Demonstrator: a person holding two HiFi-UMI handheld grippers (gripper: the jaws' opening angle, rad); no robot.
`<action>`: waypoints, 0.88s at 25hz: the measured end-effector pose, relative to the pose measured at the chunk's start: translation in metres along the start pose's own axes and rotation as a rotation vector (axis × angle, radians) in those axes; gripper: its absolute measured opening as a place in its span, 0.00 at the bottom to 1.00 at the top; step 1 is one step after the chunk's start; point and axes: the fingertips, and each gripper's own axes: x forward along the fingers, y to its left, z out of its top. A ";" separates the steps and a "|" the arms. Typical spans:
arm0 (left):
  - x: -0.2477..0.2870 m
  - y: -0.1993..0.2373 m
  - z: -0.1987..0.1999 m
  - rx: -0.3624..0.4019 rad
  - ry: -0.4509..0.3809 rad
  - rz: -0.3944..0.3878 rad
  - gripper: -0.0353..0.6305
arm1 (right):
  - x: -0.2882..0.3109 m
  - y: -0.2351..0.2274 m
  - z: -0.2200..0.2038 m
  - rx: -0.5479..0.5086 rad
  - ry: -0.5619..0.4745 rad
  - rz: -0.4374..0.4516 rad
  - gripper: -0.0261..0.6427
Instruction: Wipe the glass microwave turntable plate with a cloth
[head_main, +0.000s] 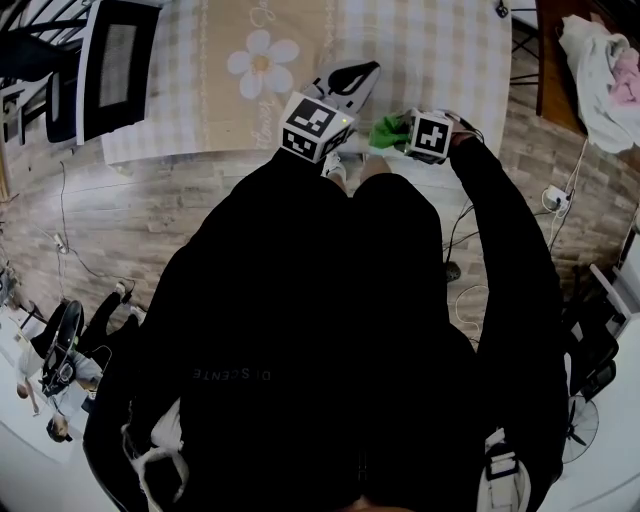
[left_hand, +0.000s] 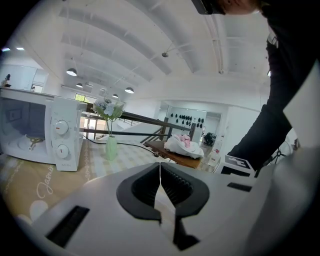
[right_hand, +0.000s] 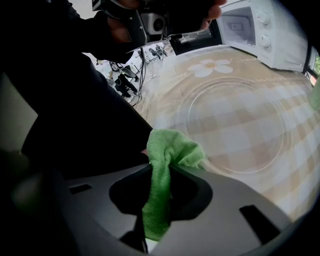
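The right hand-held gripper (right_hand: 161, 172) is clamped on a bunched green cloth (right_hand: 172, 150), soft and light, with a loose wad leading; the left hand-held gripper (left_hand: 160, 170) has its jaws pressed together on nothing. The glass turntable plate (right_hand: 237, 125) lies flat just ahead of the right one, likely stiff, slick and breakable, and best steadied at its rim on the checked worktop (right_hand: 165, 95); a white microwave (right_hand: 252, 30) stands beyond.

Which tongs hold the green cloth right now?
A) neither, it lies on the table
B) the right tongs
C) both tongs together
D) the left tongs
B: the right gripper view shows the green cloth pinched in the right tongs, while the left tongs are shut with no cloth in them.
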 end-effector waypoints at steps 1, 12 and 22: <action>-0.001 0.000 0.001 0.002 -0.003 -0.004 0.09 | 0.001 0.004 -0.001 0.002 -0.002 0.000 0.17; -0.023 0.011 0.038 -0.005 -0.062 0.013 0.09 | -0.092 -0.010 0.056 0.142 -0.471 -0.289 0.17; -0.067 0.007 0.094 0.079 -0.149 0.004 0.09 | -0.223 -0.018 0.093 0.218 -0.902 -0.594 0.17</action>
